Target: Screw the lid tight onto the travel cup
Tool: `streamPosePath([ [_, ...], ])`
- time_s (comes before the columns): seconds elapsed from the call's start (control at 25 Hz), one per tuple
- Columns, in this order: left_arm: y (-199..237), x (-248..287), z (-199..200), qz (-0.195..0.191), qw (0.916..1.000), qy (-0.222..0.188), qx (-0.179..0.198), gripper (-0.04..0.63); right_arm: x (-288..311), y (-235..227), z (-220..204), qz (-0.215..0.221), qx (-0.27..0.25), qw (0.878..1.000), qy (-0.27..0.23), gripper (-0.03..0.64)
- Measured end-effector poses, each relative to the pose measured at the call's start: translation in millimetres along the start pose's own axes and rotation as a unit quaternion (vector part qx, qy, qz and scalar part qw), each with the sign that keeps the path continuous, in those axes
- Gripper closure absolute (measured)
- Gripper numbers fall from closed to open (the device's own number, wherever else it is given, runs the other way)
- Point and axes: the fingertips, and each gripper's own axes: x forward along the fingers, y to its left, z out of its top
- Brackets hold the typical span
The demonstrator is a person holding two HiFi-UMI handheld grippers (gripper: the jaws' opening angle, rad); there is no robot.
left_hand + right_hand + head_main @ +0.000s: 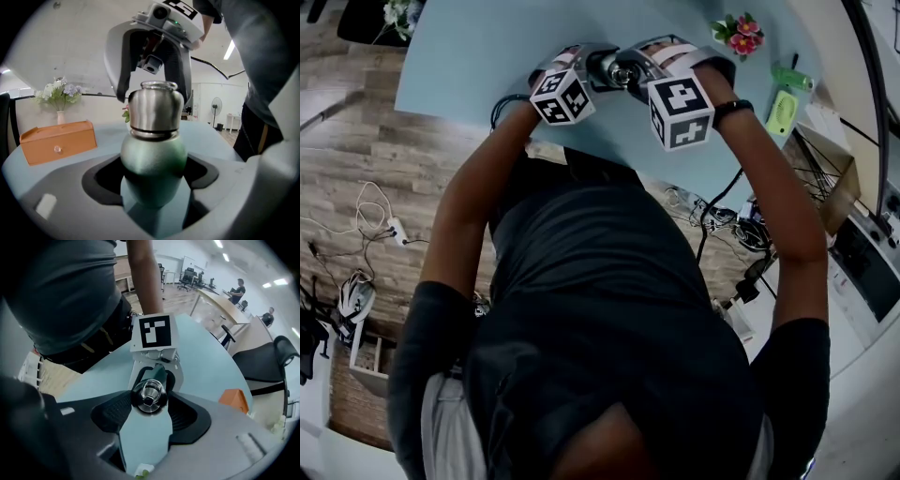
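The travel cup has a green body and a steel lid on top. My left gripper is shut on the green body. In the right gripper view the lid shows end-on, steel with a small ring, and the dark pads of my right gripper press on both its sides. In the head view the cup lies level between the left gripper and the right gripper, held just above the table near its front edge.
The light blue table carries an orange box, a vase of pale flowers, pink flowers and green items at the right. Cables lie on the wooden floor.
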Motion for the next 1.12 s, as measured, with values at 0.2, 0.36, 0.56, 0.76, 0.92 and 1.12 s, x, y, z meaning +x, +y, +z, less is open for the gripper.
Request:
streamPosePath([
  [0.2,-0.1,-0.2,-0.1,0.0,1.0,-0.001,0.003,0.17,4.4,-2.3,-2.2,0.004,0.105,0.994,-0.036,0.388],
  [0.36,-0.2,-0.8,-0.7,0.0,1.0,0.0,0.003,0.17,3.6,-9.2,-5.9,-0.025,0.335,0.936,-0.105,0.388],
  [0.56,-0.1,-1.9,-0.4,0.0,1.0,0.0,0.003,0.17,-5.2,-21.0,-14.7,-0.135,0.604,0.77,-0.155,0.388],
  [0.76,0.6,-2.9,-0.7,0.004,1.0,0.0,0.003,0.17,-8.3,-20.3,-17.5,-0.253,0.695,0.65,-0.173,0.388],
  [0.92,0.3,-0.4,-1.0,0.004,1.0,0.001,0.003,0.17,-8.0,-18.9,-20.8,-0.249,0.7,0.646,-0.178,0.388],
  [1.12,0.8,-1.3,-0.3,0.003,1.0,0.001,0.001,0.17,-8.9,-20.0,-20.3,-0.252,0.699,0.645,-0.179,0.388],
])
